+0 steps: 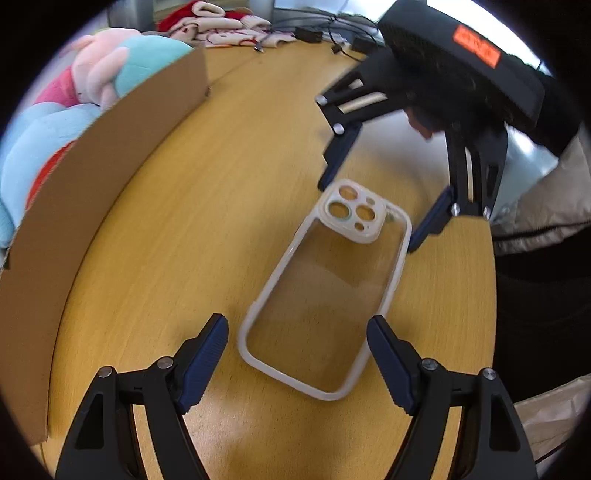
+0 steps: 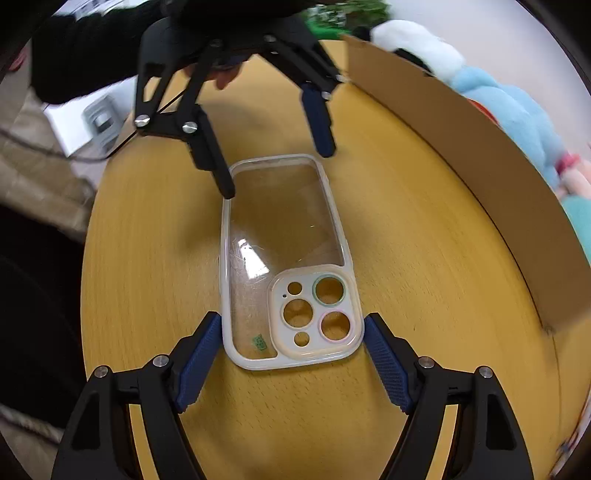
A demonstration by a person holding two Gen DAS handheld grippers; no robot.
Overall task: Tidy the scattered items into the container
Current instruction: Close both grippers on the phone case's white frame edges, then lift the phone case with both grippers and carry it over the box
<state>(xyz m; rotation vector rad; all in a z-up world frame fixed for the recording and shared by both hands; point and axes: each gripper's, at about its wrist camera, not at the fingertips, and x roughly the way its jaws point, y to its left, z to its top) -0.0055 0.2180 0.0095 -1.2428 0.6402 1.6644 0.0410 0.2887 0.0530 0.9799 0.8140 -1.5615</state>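
A clear phone case [image 1: 325, 291] with a cream rim and camera cutouts lies flat on the wooden table [image 1: 192, 221]. My left gripper [image 1: 297, 363] is open, its fingers either side of the case's plain end. My right gripper [image 2: 291, 356] is open, its fingers straddling the camera end of the case [image 2: 288, 266], close to its rim. Each gripper shows in the other's view: the right gripper [image 1: 365, 218] and the left gripper [image 2: 277, 173]. The cardboard box [image 1: 92, 192] stands left of the case in the left wrist view and on the right [image 2: 480, 155] in the right wrist view.
Plush toys [image 1: 66, 110] fill the box, also seen in the right wrist view [image 2: 509, 110]. Red and white cloth items [image 1: 221, 22] and black cables [image 1: 325, 33] lie at the far table edge. The person's dark clothing [image 1: 543, 314] is past the table's right edge.
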